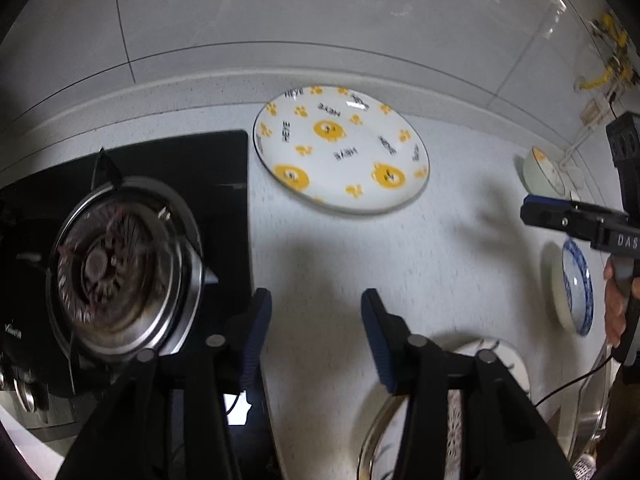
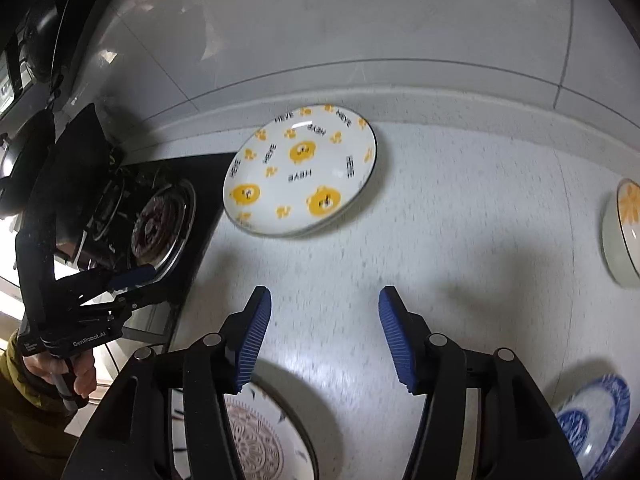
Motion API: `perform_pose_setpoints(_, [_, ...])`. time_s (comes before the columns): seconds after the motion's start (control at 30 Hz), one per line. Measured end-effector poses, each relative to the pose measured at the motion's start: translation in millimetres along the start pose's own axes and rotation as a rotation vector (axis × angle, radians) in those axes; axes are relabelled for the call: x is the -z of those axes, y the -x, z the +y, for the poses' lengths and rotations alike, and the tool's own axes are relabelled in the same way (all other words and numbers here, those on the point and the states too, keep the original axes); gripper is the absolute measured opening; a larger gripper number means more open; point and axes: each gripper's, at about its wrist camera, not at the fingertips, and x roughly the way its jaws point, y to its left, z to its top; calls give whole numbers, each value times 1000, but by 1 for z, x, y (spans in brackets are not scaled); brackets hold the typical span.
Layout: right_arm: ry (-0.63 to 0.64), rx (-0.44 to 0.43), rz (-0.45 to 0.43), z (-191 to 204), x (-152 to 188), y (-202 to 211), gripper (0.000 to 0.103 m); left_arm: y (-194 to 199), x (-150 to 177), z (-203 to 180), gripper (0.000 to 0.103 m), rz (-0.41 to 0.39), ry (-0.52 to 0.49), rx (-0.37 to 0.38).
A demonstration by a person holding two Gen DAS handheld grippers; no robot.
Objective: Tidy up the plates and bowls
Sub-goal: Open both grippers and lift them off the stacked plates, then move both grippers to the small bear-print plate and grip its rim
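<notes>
- Our left claw (image 1: 316,336) hangs over the speckled desk (image 1: 460,240) with its blue-padded jaws spread wide and nothing between them.
- Our right claw (image 2: 325,336) is likewise wide apart and empty above the same desk.
- The yellow-print plate (image 1: 340,150) lies flat near the back wall, just beside the black stove (image 1: 224,168), well ahead of both claws.
- A patterned plate (image 2: 260,440) sits under the claws at the near edge.
- To the right we see a blue-rimmed bowl (image 2: 596,420) and, farther back, a bowl with a yellow flower (image 2: 624,232).
</notes>
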Motion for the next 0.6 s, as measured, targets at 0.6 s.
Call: perform_pose_setpoints(0.6, [-71,-72,60,-41,-82,-92,59,-95,-129,80,57,106,202,29])
